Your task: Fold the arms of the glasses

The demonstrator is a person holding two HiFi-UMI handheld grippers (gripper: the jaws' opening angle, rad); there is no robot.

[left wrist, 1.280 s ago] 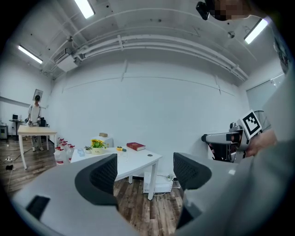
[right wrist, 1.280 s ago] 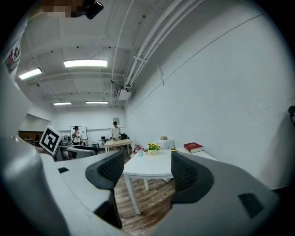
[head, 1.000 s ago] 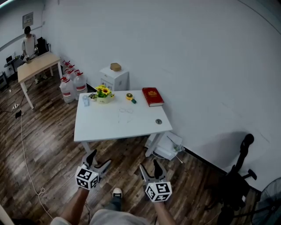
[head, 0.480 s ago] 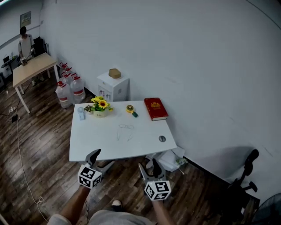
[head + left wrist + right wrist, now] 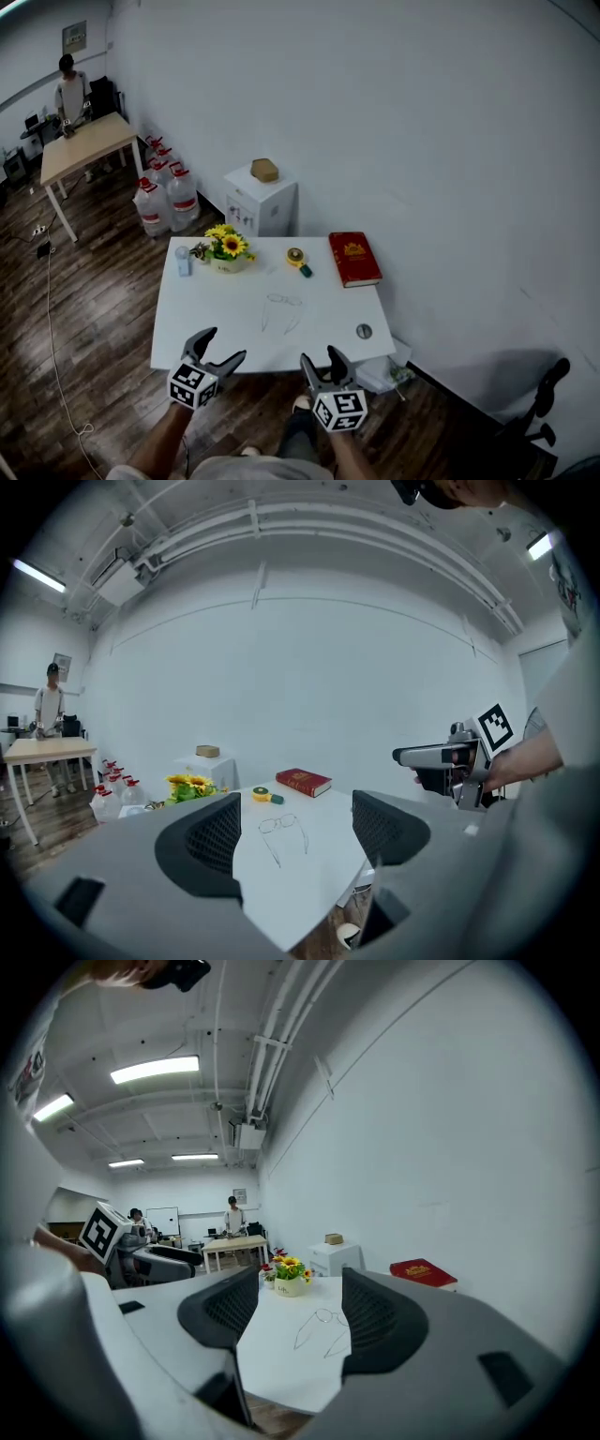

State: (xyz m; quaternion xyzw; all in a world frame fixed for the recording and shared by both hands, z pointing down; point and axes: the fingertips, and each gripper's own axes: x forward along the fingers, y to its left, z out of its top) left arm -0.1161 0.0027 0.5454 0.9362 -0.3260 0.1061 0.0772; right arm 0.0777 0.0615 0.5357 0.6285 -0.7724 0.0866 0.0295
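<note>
Thin glasses [image 5: 283,312] flat in the middle of the table [image 5: 187,319], arms out, well apart from both claws. Left claw [image 5: 223,344] spread wide, nothing in it. Right claw [image 5: 320,357] spread too, nothing in it, jaws just pulled in a little. Probably light, bendy, easy to break; best pinched softly near an arm's tip.

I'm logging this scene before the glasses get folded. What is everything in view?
glasses: one, thin clear frame, middle of the white table, arms open
book: one, red, table's far right corner
sunflower pot: one, yellow flowers, far left
tape measure: one, yellow, between pot and book
round disc: one, grey, right edge
water jugs: several, clear, floor beside white cabinet
left gripper: one, grey, open, empty, near table edge
right gripper: one, grey, open, empty, jaws just closing slightly
</note>
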